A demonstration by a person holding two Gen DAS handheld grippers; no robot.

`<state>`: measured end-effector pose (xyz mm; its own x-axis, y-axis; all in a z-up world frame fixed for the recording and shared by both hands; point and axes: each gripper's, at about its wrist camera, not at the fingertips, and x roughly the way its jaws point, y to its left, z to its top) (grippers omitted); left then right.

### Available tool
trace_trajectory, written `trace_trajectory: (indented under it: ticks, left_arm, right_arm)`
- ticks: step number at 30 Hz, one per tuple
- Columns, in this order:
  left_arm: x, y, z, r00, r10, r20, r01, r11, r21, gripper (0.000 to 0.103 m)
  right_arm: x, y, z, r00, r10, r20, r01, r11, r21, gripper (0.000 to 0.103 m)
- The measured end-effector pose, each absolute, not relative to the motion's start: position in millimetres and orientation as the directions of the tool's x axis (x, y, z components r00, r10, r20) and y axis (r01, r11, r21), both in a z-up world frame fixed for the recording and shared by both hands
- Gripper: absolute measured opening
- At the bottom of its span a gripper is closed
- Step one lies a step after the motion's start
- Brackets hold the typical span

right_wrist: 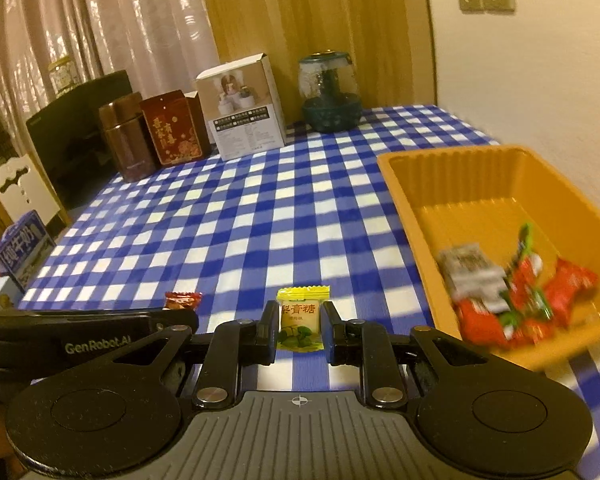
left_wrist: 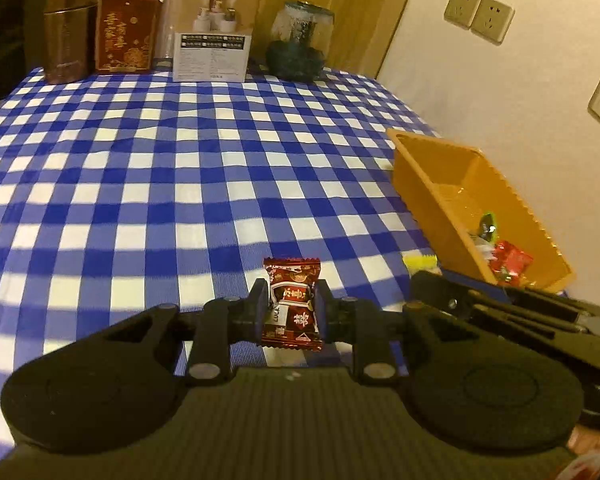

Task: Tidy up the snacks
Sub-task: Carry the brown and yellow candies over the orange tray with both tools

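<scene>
My left gripper [left_wrist: 291, 308] is shut on a dark red wrapped candy [left_wrist: 293, 302], held above the blue checked tablecloth. My right gripper [right_wrist: 299, 326] is shut on a yellow wrapped candy [right_wrist: 301, 316], just left of the orange tray [right_wrist: 396, 184]. The tray holds several wrapped snacks [right_wrist: 512, 300], mostly red. In the left wrist view the orange tray [left_wrist: 424, 184] lies to the right with snacks [left_wrist: 508, 262] at its near end, and the right gripper's body [left_wrist: 500, 308] and its yellow candy [left_wrist: 420, 261] show beside it. The red candy's tip [right_wrist: 183, 300] shows in the right wrist view.
At the table's far edge stand a brown tin [left_wrist: 66, 32], a red box [left_wrist: 126, 28], a white carton [left_wrist: 216, 30] and a glass jar on a dark base [left_wrist: 298, 40]. A wall with sockets [left_wrist: 478, 18] borders the right side. A blue milk carton [right_wrist: 22, 246] sits off the left.
</scene>
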<state>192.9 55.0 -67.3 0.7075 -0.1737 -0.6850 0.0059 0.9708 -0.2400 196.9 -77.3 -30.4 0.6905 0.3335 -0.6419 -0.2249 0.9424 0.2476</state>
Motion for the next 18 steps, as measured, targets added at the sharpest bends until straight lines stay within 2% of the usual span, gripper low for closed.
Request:
trace_trajectory:
  ticks: [18]
  left_arm:
    - [107.4, 14.5, -29.8, 0.732, -0.210, -0.648, 0.020, 0.957, -0.288, 0.021]
  right_arm:
    - [116.3, -123.3, 13.4, 0.723, 0.291, -0.627, -0.171, 0.954, 0.246, 0.022]
